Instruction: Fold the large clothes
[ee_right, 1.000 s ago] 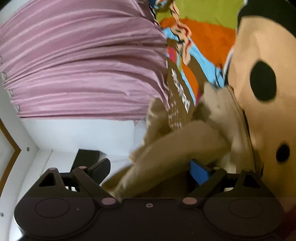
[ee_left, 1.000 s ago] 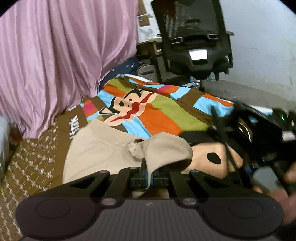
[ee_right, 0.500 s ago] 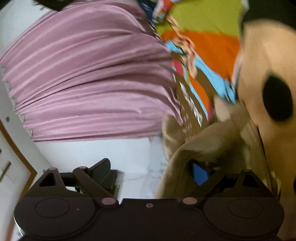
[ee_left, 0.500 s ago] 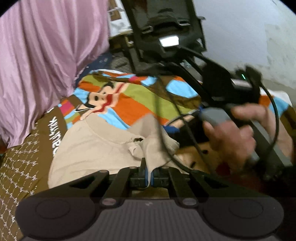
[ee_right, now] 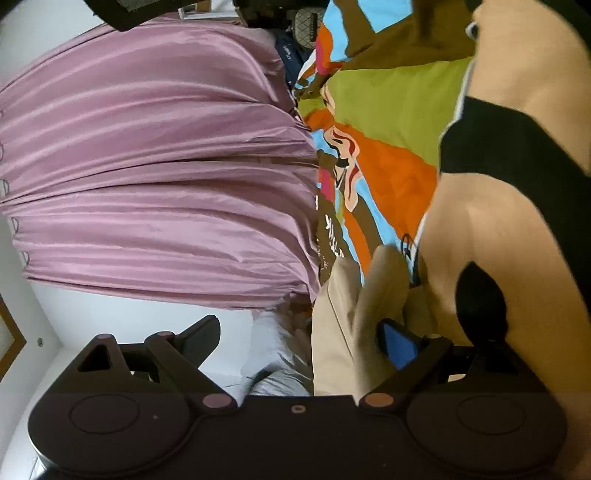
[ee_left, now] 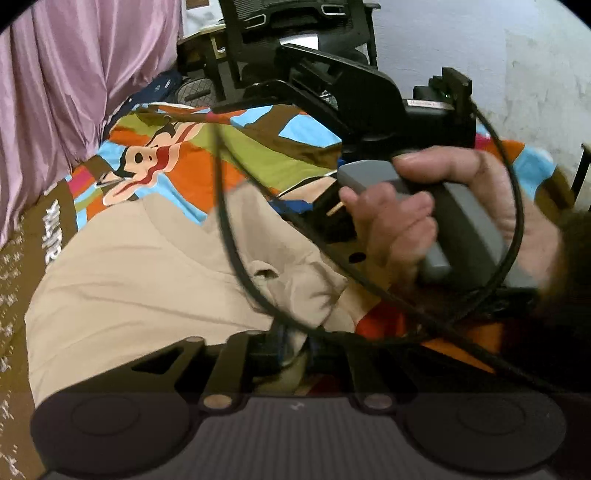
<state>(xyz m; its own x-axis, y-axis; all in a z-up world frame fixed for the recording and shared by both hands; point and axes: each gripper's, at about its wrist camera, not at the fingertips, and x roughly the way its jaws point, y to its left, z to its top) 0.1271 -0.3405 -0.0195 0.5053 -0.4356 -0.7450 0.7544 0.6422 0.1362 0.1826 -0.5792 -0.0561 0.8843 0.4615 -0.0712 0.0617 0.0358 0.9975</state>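
A large beige garment (ee_left: 140, 273) lies on a bed with a colourful cartoon blanket (ee_left: 258, 155). My left gripper (ee_left: 295, 347) is shut on a bunched edge of the beige cloth. In the right wrist view the same beige garment (ee_right: 351, 332) hangs between the fingers of my right gripper (ee_right: 299, 339), whose jaws stand wide apart. The blue pad of its right finger (ee_right: 397, 343) touches the cloth, while its left finger is off the fabric. The right gripper with the hand on it (ee_left: 424, 221) crosses the left wrist view just above the garment.
A pink curtain (ee_left: 74, 74) hangs along the bed's left side. A black office chair (ee_left: 295, 33) stands beyond the bed by a white wall. A black cable (ee_left: 229, 229) loops in front of the left camera. A brown patterned sheet (ee_left: 14, 266) covers the bed's near left.
The right gripper has swung in over the garment, close in front of the left camera. The beige fold has been carried across and now lies flatter. The left gripper stays shut on the cloth.
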